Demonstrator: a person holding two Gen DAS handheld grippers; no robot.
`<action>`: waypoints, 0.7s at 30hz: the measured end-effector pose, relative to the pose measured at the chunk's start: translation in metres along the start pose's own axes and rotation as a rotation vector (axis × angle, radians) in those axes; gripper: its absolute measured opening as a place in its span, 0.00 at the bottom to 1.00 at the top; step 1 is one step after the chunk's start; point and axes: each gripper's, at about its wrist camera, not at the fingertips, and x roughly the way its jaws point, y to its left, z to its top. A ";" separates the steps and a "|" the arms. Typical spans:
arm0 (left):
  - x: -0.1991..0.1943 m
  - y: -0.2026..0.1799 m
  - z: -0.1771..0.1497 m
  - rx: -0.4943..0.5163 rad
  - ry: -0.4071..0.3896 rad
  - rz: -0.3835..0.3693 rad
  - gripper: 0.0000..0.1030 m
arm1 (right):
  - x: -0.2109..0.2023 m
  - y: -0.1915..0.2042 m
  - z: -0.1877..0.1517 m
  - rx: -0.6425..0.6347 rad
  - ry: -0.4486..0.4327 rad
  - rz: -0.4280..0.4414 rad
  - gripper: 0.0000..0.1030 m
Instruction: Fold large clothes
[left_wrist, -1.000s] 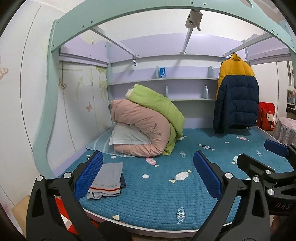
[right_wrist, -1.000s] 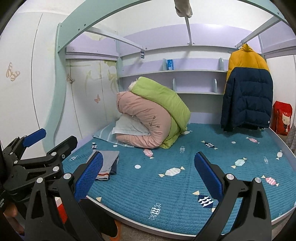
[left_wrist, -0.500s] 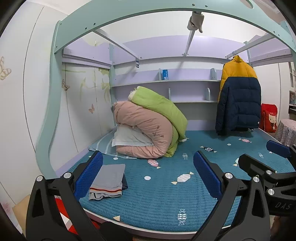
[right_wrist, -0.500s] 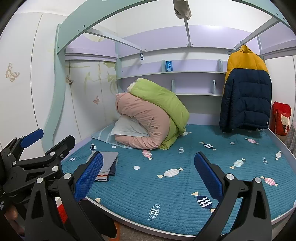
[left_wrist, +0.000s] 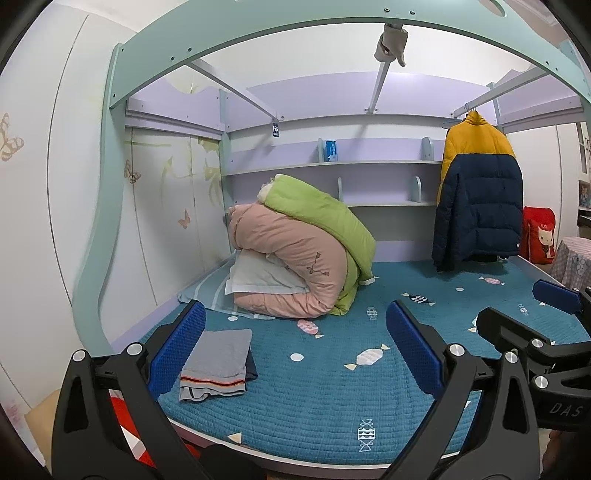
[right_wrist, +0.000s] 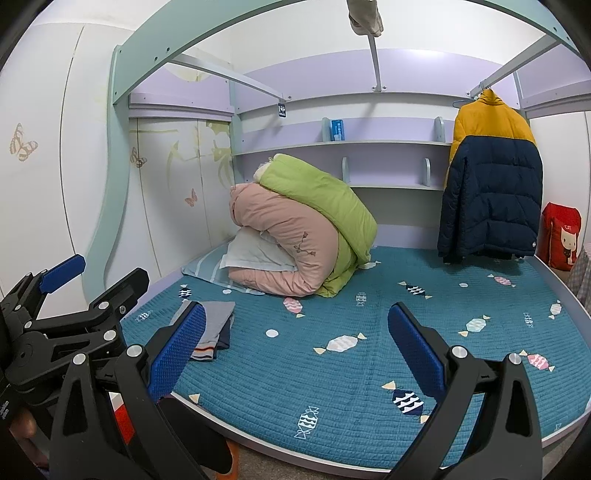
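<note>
A yellow and navy puffer jacket (left_wrist: 478, 199) (right_wrist: 491, 192) hangs on a rail at the back right of the bed. A folded grey garment (left_wrist: 218, 360) (right_wrist: 212, 326) with a striped hem lies on the teal mattress (left_wrist: 332, 406) (right_wrist: 332, 387) near the front left corner. My left gripper (left_wrist: 293, 349) hovers open in front of the bed, empty, and it appears at the left edge of the right wrist view (right_wrist: 94, 275). My right gripper (right_wrist: 295, 350) is open and empty too, and shows at the right edge of the left wrist view (left_wrist: 524, 306).
Rolled pink (left_wrist: 291, 266) and green (left_wrist: 321, 214) quilts with a pillow sit at the back left. Shelves (left_wrist: 332, 162) line the back wall under an upper bunk frame (left_wrist: 295, 33). A red bag (left_wrist: 539, 240) stands beyond the bed's right end.
Both views have tilted slightly upward and drawn back a little; the bed sits lower in frame. Both grippers stay open and empty.
</note>
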 end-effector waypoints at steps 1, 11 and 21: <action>0.000 0.000 0.000 0.000 0.001 -0.002 0.96 | 0.000 0.000 0.000 0.001 -0.001 0.002 0.93; 0.002 0.000 -0.001 -0.003 0.000 -0.001 0.96 | 0.001 -0.003 -0.001 0.001 0.003 0.003 0.93; 0.004 0.004 -0.003 -0.003 0.002 0.007 0.96 | 0.007 -0.010 -0.004 0.001 0.009 0.011 0.93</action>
